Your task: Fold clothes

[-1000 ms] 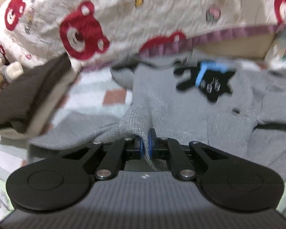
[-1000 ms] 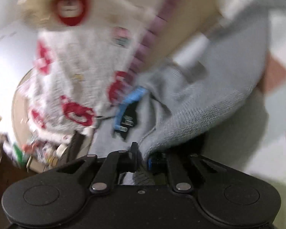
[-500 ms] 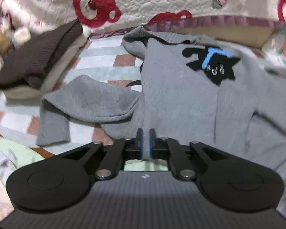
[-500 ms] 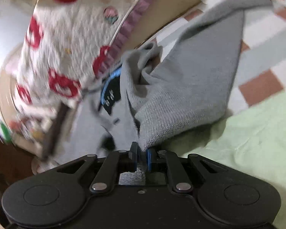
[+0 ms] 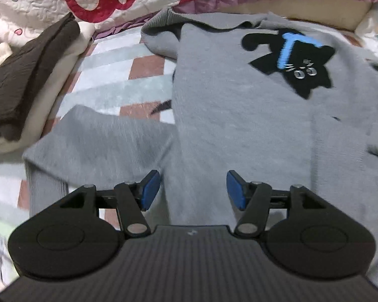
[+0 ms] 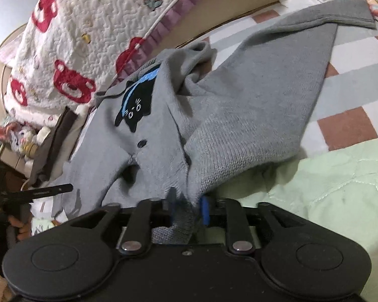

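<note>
While the hem is clamped, states are recorded as follows.
Right gripper (image 6: 189,210): clenched on the grey cardigan (image 6: 252,115) hem.
Left gripper (image 5: 192,188): released, jaws spread over the cardigan (image 5: 239,130).
Cardigan: spread on the checked blanket (image 5: 108,80); cat patch (image 5: 293,61) at 1 o'clock.
Folded brown garment (image 5: 20,83): at 10 o'clock.

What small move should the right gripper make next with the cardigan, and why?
Probably open the right gripper and let go: the cardigan lies spread flat, the left gripper is open over it, and only this pinched hem corner is raised off the bed.
</note>
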`<state>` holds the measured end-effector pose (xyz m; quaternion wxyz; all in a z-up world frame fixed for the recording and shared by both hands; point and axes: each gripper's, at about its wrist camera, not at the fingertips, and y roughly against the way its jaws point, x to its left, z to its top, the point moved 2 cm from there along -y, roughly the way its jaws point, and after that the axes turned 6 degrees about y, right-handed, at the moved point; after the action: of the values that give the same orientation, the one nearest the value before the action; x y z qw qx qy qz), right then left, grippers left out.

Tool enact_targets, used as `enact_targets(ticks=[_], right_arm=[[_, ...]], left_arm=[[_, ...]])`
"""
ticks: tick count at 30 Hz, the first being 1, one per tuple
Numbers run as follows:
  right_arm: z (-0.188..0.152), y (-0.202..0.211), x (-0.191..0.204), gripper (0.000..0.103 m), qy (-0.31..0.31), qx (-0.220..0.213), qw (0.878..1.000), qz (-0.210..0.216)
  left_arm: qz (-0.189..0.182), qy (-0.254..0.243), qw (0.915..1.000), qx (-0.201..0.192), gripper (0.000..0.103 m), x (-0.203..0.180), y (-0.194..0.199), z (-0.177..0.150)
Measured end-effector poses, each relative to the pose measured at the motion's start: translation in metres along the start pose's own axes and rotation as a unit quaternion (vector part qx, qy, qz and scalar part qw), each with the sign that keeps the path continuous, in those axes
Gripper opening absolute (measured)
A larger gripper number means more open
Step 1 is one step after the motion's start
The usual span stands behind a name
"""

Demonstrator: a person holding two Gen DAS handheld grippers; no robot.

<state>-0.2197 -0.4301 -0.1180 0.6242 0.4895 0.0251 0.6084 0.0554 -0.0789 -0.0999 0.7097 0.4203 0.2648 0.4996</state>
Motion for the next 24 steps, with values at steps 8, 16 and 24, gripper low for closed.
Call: enact_targets(ticks=[8, 16, 24], right_arm=[[0.010, -0.021, -0.007, 0.060, -0.057, 0.014, 0.998, 0.020], [0.021, -0.015, 0.006, 0.012, -0.017, -0.072, 0.994, 0.075], [-0.001, 0.012, 0.016, 0.012, 0.032, -0.026, 0.998, 0.056]], left_arm=[[0.006, -0.058, 0.9982, -0.009, 0.031, -0.006, -0.023, -0.003], [0.017, -0.095, 0.9911, -0.092, 0.008, -0.009, 0.026, -0.011], [0.060, -0.133, 0.9881, -0.048, 0.009, 0.002, 0.035, -0.032]])
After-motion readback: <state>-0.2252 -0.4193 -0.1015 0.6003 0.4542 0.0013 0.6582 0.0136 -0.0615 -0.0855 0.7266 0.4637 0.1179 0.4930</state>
